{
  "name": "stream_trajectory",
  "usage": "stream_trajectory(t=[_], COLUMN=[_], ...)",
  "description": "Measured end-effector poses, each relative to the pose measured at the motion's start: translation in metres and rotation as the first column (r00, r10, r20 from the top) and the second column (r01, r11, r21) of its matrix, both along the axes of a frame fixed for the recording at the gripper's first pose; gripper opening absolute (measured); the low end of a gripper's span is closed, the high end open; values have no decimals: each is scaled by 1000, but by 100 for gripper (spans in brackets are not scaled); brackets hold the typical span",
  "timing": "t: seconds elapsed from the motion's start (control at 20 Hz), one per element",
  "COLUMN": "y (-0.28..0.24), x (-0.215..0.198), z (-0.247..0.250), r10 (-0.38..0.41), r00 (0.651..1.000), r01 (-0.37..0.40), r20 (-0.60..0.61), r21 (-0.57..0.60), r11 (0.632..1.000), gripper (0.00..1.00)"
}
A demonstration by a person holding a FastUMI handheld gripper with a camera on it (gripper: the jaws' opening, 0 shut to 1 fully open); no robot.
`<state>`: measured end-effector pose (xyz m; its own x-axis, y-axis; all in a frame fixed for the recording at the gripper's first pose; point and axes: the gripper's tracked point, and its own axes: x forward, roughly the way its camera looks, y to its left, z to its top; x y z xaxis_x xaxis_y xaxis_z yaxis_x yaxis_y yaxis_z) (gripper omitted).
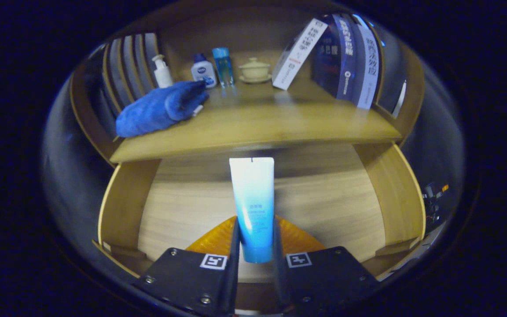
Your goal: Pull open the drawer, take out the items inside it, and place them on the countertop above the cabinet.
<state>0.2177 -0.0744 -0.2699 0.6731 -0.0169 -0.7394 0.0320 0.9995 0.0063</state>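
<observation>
while over the drawer (121, 207), the gripper (255, 246) clamps the tube (252, 198).

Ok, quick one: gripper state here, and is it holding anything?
Gripper: shut on the blue-and-white tube, both fingers pressing its lower end, held above the open drawer.

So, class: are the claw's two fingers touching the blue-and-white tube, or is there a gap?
Touching. In the gripper view both fingers press against the sides of the tube, with no gap on either side, holding it above the open drawer.
</observation>
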Motion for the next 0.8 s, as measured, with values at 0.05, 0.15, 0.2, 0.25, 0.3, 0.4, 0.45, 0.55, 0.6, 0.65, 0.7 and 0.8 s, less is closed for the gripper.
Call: stream_trajectory(t=[0.05,0.15,0.2,0.25,0.3,0.4,0.45,0.55,0.6,0.65,0.7,0.8], y=[-1,-4,-5,-3,1,13,14,12,14,15,15,9], x=[4,10,14,16,17,22,25,34,39,47,54,75], z=[2,15,24,31,38,61,79,112,121,130,138,148], r10=[5,-5,-12,-16,-13,-9,-4,-7,-6,-9,-19,-39], r00=[999,987,978,969,964,947,938,911,900,890,881,873], r01=[-5,4,10,14,7,-14,-18,-7,-6,-3,4,37], r20=[47,160,208,247,264,320,347,412,436,455,473,486], r21=[12,10,9,11,26,69,61,31,25,27,33,13], r11=[1000,1000,1000,1000,1000,998,998,999,1000,1000,999,999], gripper=[35,35,35,35,34,34,35,35,34,34,34,34])
